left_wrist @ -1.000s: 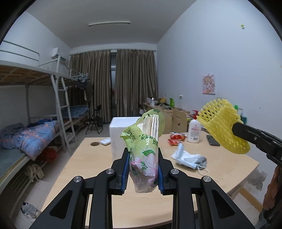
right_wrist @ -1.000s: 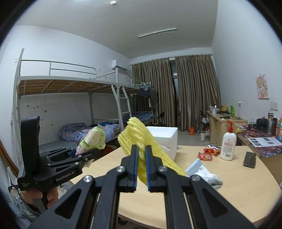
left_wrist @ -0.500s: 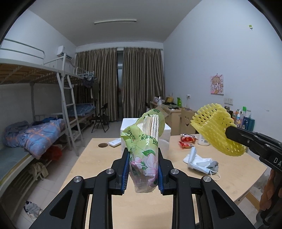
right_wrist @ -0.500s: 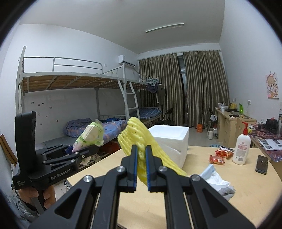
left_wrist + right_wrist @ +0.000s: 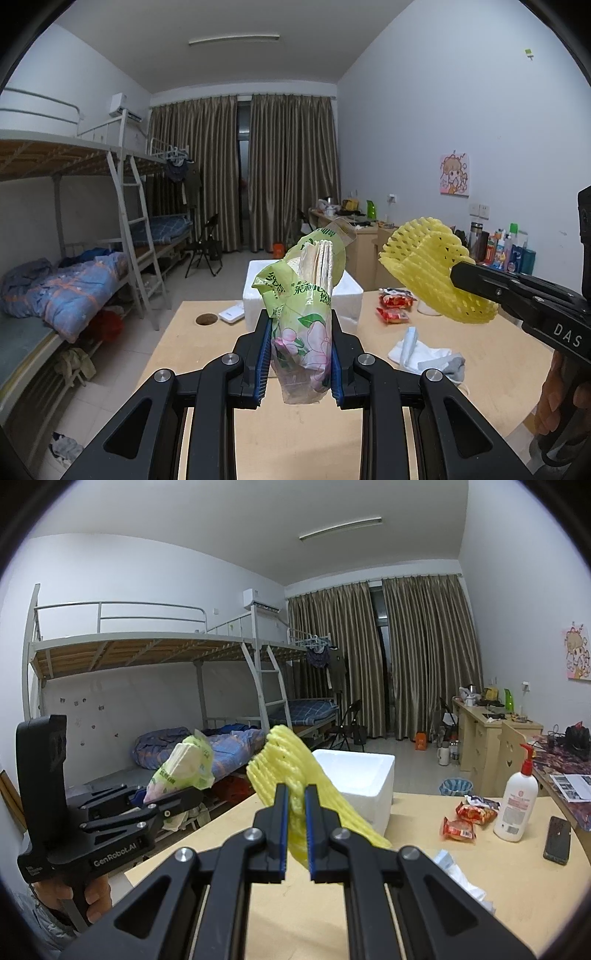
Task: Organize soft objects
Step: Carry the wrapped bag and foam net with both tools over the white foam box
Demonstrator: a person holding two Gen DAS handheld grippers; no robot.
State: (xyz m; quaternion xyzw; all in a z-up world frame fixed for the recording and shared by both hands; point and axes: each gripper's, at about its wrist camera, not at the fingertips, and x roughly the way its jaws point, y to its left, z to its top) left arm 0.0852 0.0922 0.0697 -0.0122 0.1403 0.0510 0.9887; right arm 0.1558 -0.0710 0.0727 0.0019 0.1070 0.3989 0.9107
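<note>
My left gripper (image 5: 298, 325) is shut on a green tissue pack (image 5: 306, 306) with a pink flower print, held upright above the wooden table (image 5: 295, 428). The same tissue pack (image 5: 181, 771) shows at the left of the right wrist view, in the left gripper (image 5: 184, 794). My right gripper (image 5: 296, 801) is shut on a yellow foam fruit net (image 5: 295, 771), squeezed flat between the pads. In the left wrist view the foam net (image 5: 432, 269) hangs at the right, above the table, in the right gripper (image 5: 460, 275). An open white foam box (image 5: 354, 779) stands on the table just beyond both.
On the table lie a white cloth with a grey sock (image 5: 424, 354), two red snack packets (image 5: 465, 819), a lotion pump bottle (image 5: 517, 805) and a dark phone (image 5: 557, 838). A bunk bed (image 5: 155, 657) lines the left wall and desks (image 5: 491, 727) the right.
Both grippers have moved back from the table and slightly up, each with its object in it. The foam box and table items look smaller and further off.
</note>
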